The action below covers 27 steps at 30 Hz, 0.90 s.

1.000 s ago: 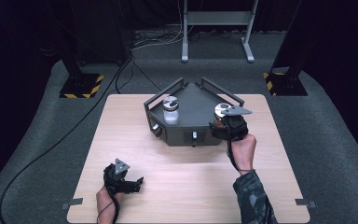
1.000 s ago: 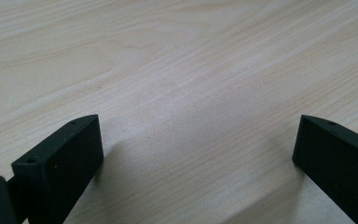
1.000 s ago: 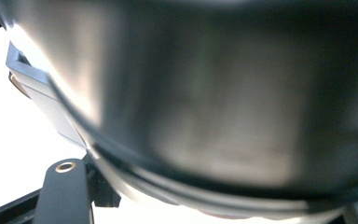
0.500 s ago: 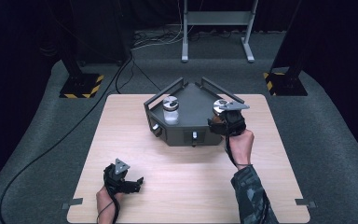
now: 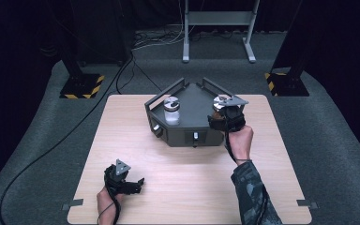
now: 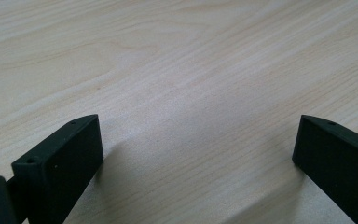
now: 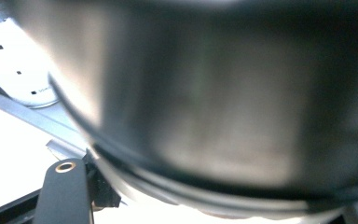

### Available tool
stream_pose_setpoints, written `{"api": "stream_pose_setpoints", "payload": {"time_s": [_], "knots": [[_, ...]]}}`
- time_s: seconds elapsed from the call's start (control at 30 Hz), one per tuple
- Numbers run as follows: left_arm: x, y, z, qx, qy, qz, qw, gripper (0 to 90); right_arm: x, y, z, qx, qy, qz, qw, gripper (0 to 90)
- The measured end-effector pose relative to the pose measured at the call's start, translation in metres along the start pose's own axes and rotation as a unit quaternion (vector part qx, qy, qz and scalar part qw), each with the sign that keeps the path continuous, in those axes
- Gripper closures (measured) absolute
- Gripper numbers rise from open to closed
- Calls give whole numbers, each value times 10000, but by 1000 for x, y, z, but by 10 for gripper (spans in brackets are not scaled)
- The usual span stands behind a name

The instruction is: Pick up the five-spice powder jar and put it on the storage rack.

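The right-hand jar (image 5: 221, 104) sits at the far right corner of a dark grey metal fixture (image 5: 194, 123), a chunky angular box with a flat top, raised bar handles along its two far edges and small knobs on its near face. It's got a round silvery lid, and the right gripper (image 5: 226, 117) is clamped on it from the near side, jaws closed around the body. In the right gripper view the jar (image 7: 223, 107) is so close it's just a big blurry curved surface, dark and glossy with a pale band along the bottom, and one matte black jaw with a brass-ringed hole pokes up at the lower left. Behind it, off to the left of that view, there's the white disc-shaped lid of the second jar (image 7: 21, 74).

That second jar (image 5: 172, 111) stands upright on the left side of the fixture top, clear glass with something white inside and the same silvery lid, well apart from the held one.

The left gripper (image 5: 130, 185) rests at the near left of the pale wood-grain table (image 5: 122, 136), jaws spread wide with nothing between them. The left gripper view shows two blocky matte black jaws over smooth light laminate (image 6: 182, 93).
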<state>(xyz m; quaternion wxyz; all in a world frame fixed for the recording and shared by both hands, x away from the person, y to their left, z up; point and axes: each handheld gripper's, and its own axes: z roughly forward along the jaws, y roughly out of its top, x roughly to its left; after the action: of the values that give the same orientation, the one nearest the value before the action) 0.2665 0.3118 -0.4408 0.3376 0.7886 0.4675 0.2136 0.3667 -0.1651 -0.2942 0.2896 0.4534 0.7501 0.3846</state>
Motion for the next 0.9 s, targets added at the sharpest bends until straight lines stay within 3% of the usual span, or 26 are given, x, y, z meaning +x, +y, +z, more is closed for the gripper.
{"api": "stream_pose_setpoints", "payload": {"time_s": [0.9], "knots": [[-3, -1, 0, -26, 56, 35, 10000, 16, -7, 5, 28, 27, -69, 64, 10000, 300]]}}
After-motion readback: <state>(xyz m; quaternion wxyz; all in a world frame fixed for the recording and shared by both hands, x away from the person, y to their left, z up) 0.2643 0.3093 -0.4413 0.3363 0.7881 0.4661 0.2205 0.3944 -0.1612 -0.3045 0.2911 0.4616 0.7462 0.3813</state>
